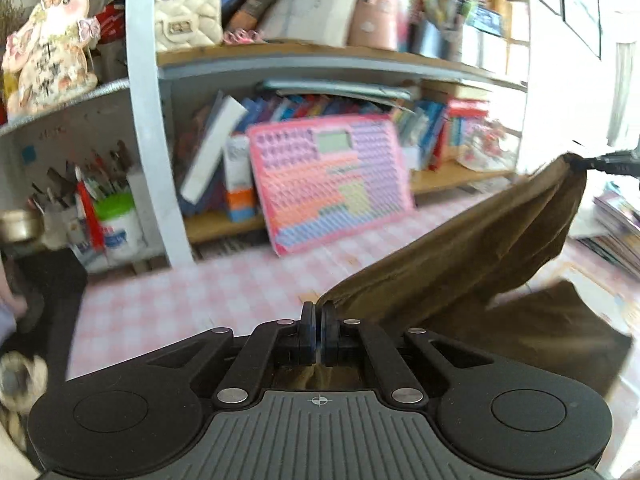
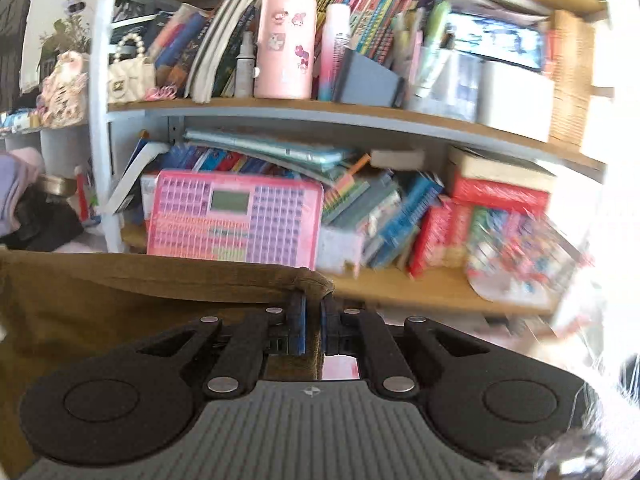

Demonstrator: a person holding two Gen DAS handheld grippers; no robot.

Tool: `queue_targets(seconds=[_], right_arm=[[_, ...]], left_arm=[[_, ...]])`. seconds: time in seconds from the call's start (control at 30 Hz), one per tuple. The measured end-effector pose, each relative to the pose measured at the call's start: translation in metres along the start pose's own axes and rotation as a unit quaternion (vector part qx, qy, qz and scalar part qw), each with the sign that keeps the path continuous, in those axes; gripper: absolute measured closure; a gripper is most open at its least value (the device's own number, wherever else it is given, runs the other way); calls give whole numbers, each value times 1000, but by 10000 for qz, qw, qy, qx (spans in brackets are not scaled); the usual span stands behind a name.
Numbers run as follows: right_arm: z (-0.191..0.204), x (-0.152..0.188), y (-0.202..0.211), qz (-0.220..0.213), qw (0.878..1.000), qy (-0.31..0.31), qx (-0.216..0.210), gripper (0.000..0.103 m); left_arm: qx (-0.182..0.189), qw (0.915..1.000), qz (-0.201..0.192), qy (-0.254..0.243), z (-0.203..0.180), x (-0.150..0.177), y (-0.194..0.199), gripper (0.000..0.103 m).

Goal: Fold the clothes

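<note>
An olive-brown garment (image 1: 472,248) hangs lifted above the pink checked table (image 1: 192,300). My left gripper (image 1: 319,316) is shut on one corner of it, cloth pinched between the blue pads. The fabric stretches up and right to the other gripper (image 1: 592,162), seen at the right edge, holding the far corner. In the right wrist view my right gripper (image 2: 314,312) is shut on a bunched corner of the same garment (image 2: 120,304), which spreads to the left. Its lower part (image 1: 552,328) sags toward the table.
A crowded bookshelf (image 2: 320,112) stands close behind the table. A pink toy keyboard (image 1: 332,184) leans against its bottom shelf. A pen cup (image 1: 116,224) and a dark bag (image 1: 48,280) sit at the left; stacked magazines (image 1: 616,228) at the right.
</note>
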State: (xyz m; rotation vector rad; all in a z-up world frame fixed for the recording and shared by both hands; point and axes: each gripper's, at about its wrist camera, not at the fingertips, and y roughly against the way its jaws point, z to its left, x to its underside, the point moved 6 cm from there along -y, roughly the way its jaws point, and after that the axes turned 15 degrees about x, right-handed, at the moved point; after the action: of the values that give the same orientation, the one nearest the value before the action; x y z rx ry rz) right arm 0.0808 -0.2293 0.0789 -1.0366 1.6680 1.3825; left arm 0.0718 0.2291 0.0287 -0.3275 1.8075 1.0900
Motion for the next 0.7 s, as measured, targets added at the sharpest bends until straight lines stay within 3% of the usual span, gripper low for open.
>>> queue_targets(seconds=[0.17, 0.23, 0.3, 0.37, 0.4, 0.43, 0.47, 0.5, 0.53, 0.57, 0.67, 0.7], right_arm=[[12, 106, 59, 1063, 9935, 87, 385, 97], [18, 147, 69, 1670, 9833, 46, 718, 88], [22, 182, 78, 2206, 9691, -43, 1104, 66], [20, 198, 91, 2460, 9575, -406, 1450, 64], [19, 201, 97, 2537, 9534, -706, 1472, 60], [17, 204, 103, 2612, 9484, -1005, 1493, 59], [16, 206, 108, 2683, 9423, -1382, 1449, 57], [14, 207, 113, 2747, 9345, -1809, 1362, 56], [14, 208, 116, 2796, 9245, -2276, 1237, 56], [14, 208, 117, 2833, 9119, -2764, 1086, 55], [16, 206, 117, 2873, 8626, -4122, 583, 50], [17, 206, 116, 2881, 8476, -4434, 438, 49]], left_arm=[[151, 9975, 404, 564, -25, 70, 3, 91], [120, 9940, 623, 890, -31, 94, 3, 85], [-16, 9916, 675, 1107, -33, 106, 10, 78], [-189, 9872, 628, 1454, -33, 116, 20, 56], [-256, 9827, 497, 1766, -30, 120, 28, 51], [-324, 9721, 256, 2307, -24, 123, 36, 43], [-361, 9565, 30, 2893, -19, 128, 43, 41], [-195, 9346, -194, 3547, -15, 136, 45, 41], [-10, 9072, -418, 4187, -12, 144, 48, 41], [175, 8746, -639, 4803, -8, 151, 50, 41], [606, 8066, -1107, 5775, -7, 162, 45, 41], [688, 7939, -1184, 5925, -7, 163, 42, 41]])
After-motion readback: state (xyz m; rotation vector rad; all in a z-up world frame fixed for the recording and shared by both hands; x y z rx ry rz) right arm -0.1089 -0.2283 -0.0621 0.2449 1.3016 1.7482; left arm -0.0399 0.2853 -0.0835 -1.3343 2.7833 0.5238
